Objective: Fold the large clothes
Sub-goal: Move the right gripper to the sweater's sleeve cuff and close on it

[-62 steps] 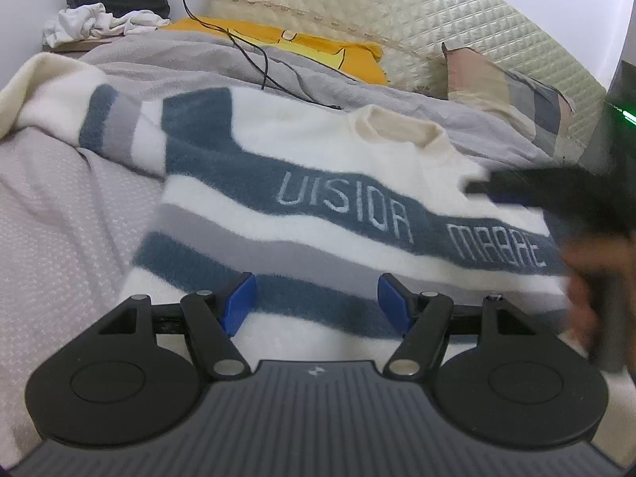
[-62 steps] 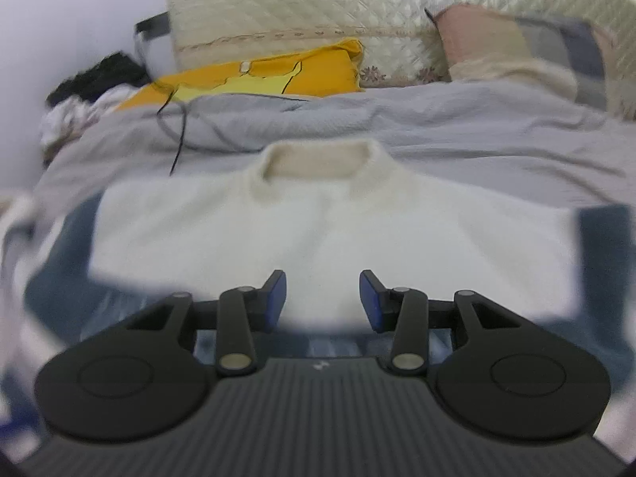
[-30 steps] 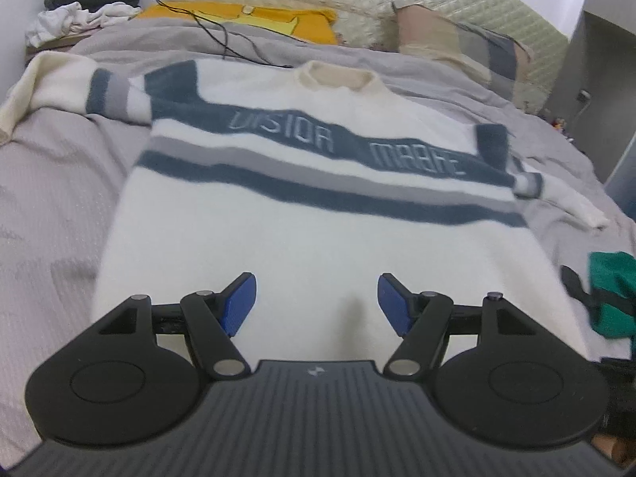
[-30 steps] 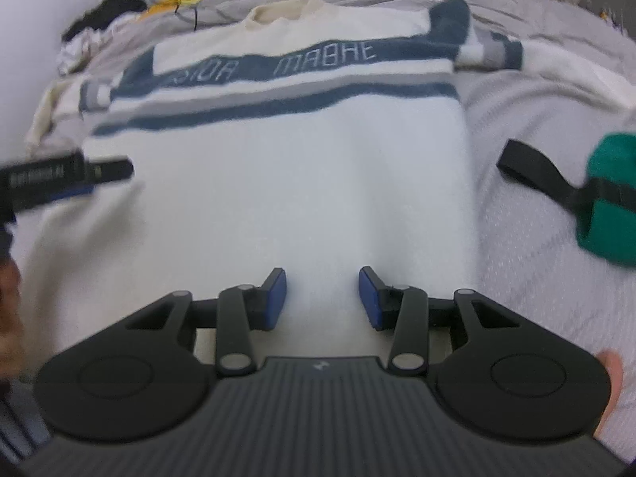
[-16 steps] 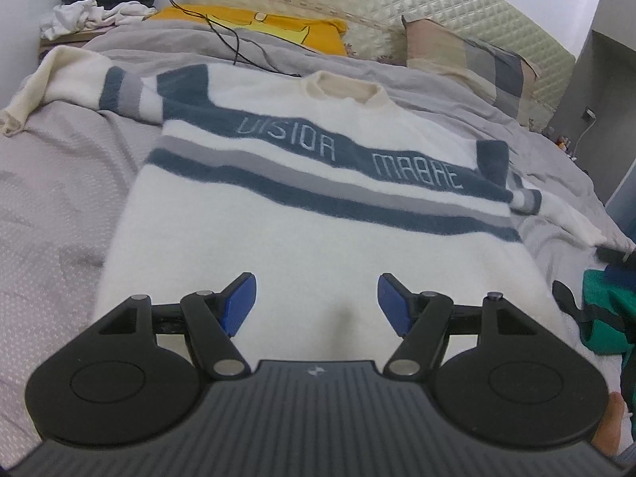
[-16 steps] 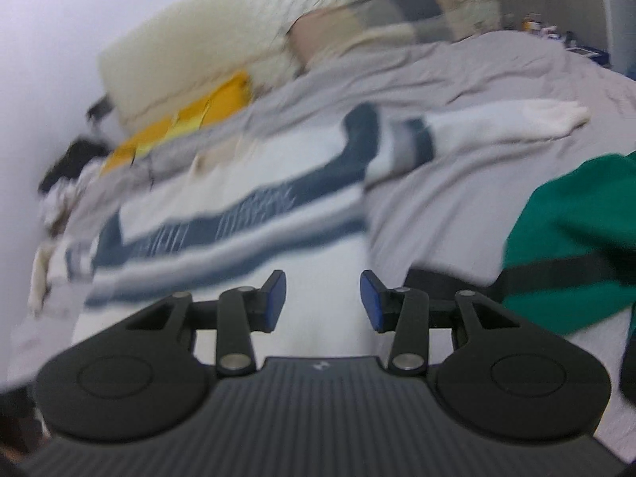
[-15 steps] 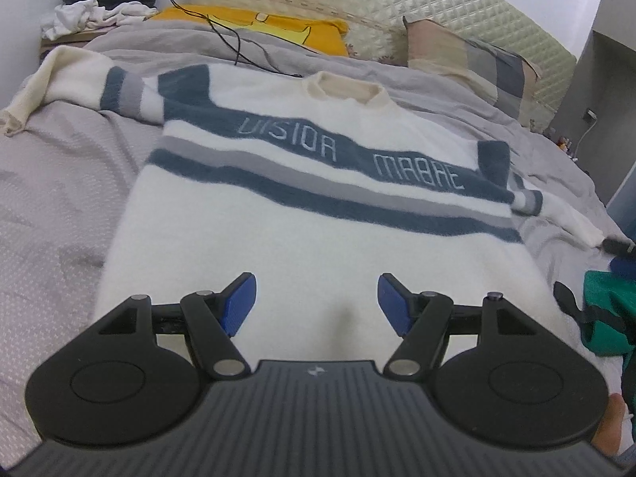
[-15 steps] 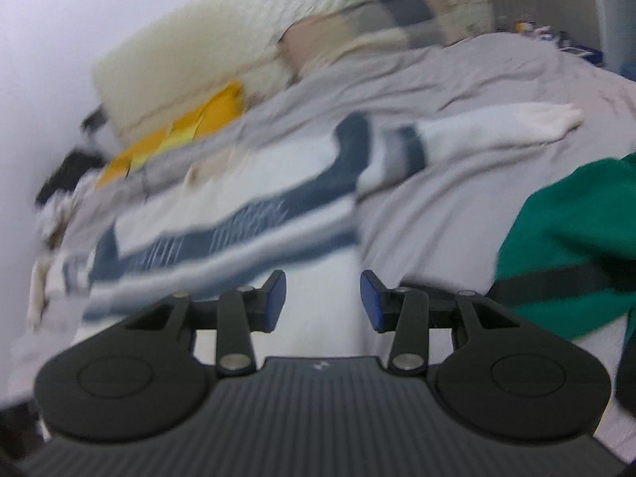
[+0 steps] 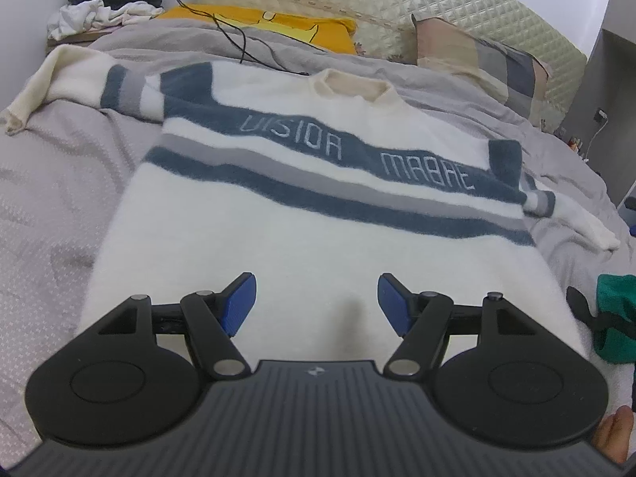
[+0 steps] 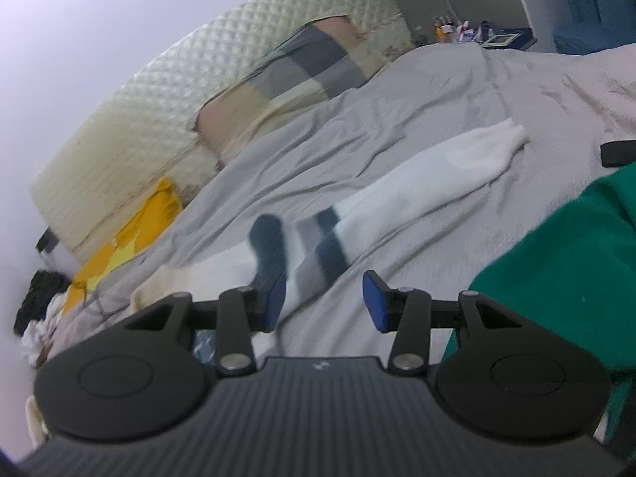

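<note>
Bed, grey crinkled bedspread [image 9: 59,183] w/ cream quilted headboard [image 9: 457,4]: bears everything below.

Sweater, fluffy white knit w/ blue and grey chest stripes and pale lettering [image 9: 310,214]: the task's garment. Lies flat, front up, collar toward headboard, hem nearest left-wrist cam. Not yet folded. Both sleeves spread outward; right sleeve [image 10: 417,198] runs across bedspread, cuff away from body, in right-wrist view.

Green garment w/ black strap [image 10: 576,254]: bunched beside sweater's right edge, near that sleeve.

Pillows: yellow one [image 9: 270,24] and a checked beige-grey one [image 9: 477,59], against headboard. Black cable [image 9: 238,39] trails over the yellow one toward the collar.

Clothes heap, white and black [image 9: 103,8]: far corner, well apart.

Left gripper [image 9: 314,302]: black body, blue pads, jaws wide apart, nothing between them; hovers over the hem.

Right gripper [image 10: 324,300]: same make, jaws opening, empty; angled toward striped part of right sleeve (view tilted and blurred, so contact cannot be told).

Risks, as judged:
- Right jaws may pinch bedspread along w/ sleeve, dragging bedding and skewing the fold.
- Thick fluffy knit may slip from a shallow pinch; sleeve would drop short.
- Green garment's strap sits close; could snag as sleeve swings inward.
- Cable near collar could catch under a later lengthwise fold.
</note>
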